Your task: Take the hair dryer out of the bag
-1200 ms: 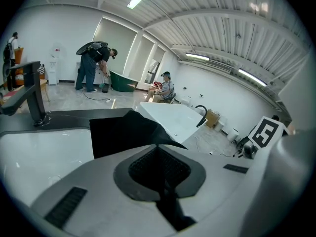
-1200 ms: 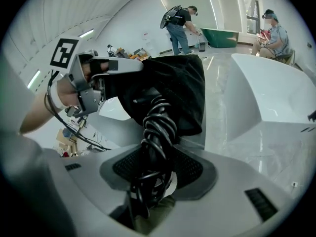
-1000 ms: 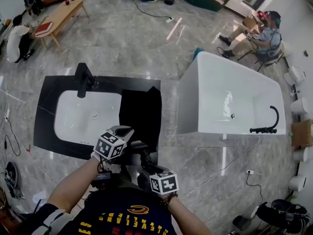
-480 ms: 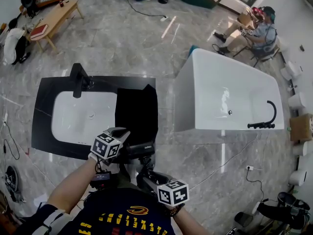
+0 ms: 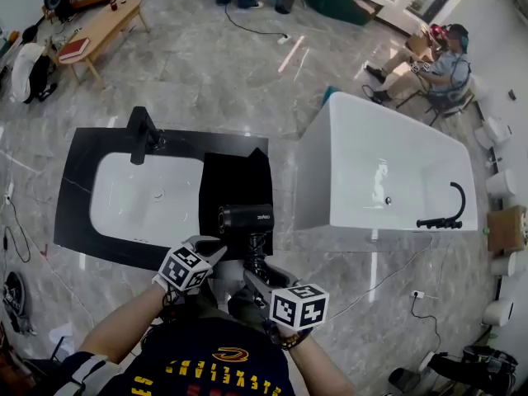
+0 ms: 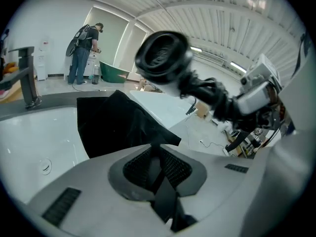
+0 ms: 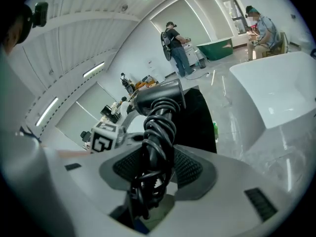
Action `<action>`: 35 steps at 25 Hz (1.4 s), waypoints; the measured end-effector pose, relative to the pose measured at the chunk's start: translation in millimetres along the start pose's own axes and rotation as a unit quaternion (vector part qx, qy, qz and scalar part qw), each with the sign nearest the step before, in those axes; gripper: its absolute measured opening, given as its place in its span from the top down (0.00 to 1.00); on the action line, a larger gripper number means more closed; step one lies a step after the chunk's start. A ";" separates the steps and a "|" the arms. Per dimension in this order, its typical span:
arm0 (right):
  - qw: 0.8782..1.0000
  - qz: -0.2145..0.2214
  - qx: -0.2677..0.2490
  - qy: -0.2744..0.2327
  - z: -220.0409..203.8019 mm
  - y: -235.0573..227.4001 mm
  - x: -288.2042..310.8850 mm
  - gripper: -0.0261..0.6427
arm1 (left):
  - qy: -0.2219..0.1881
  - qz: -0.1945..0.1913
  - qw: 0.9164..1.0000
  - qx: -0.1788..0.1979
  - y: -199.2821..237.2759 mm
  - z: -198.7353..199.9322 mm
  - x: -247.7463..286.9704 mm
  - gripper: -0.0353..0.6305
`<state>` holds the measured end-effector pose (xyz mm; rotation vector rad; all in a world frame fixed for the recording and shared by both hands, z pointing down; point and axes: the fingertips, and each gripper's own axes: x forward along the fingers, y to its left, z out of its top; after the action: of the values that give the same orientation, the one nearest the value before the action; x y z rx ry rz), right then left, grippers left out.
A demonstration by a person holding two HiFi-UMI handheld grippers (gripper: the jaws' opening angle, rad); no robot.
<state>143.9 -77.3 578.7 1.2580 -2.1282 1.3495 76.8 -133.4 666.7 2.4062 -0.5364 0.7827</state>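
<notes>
Nearest, the right gripper (image 7: 150,168) has its fingers clamped on the cord-wrapped handle of the hair dryer (image 5: 245,219), held clear above the bag (image 5: 235,180). The left gripper (image 6: 159,171) has its fingers pinched together on a fold of the bag. Gripped through loose cord coils, the dryer could swivel or slip. At 9 o'clock the sink (image 5: 140,200) and faucet (image 5: 140,134) crowd the bench (image 5: 78,180). At 3 o'clock the bathtub (image 5: 388,163) stands near. Upward looks open.
</notes>
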 end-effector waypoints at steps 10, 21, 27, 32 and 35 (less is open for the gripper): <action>0.998 -0.057 0.033 0.015 51.0 -44.3 98.6 0.67 | -0.058 0.014 0.998 0.016 -22.2 12.1 -65.6 0.90; 0.989 -0.142 0.030 0.032 44.6 -72.1 159.0 0.67 | -0.148 0.131 0.980 0.005 13.6 40.2 -145.7 0.90; 0.987 -0.145 0.001 0.063 33.0 -73.7 164.2 0.67 | -0.177 0.150 0.973 -0.009 29.7 56.3 -157.7 0.90; 0.984 -0.169 -0.039 0.049 39.7 -72.7 132.4 0.67 | -0.215 0.131 0.968 -0.019 26.0 87.4 -161.6 0.90; 0.987 -0.156 -0.046 0.004 52.8 -62.4 100.0 0.67 | -0.233 0.109 0.966 -0.014 10.4 108.5 -162.1 0.90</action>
<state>147.9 -182.7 653.2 1.4704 -1.8671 1.1096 -5.7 -175.2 494.6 2.5357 -1.0008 0.2788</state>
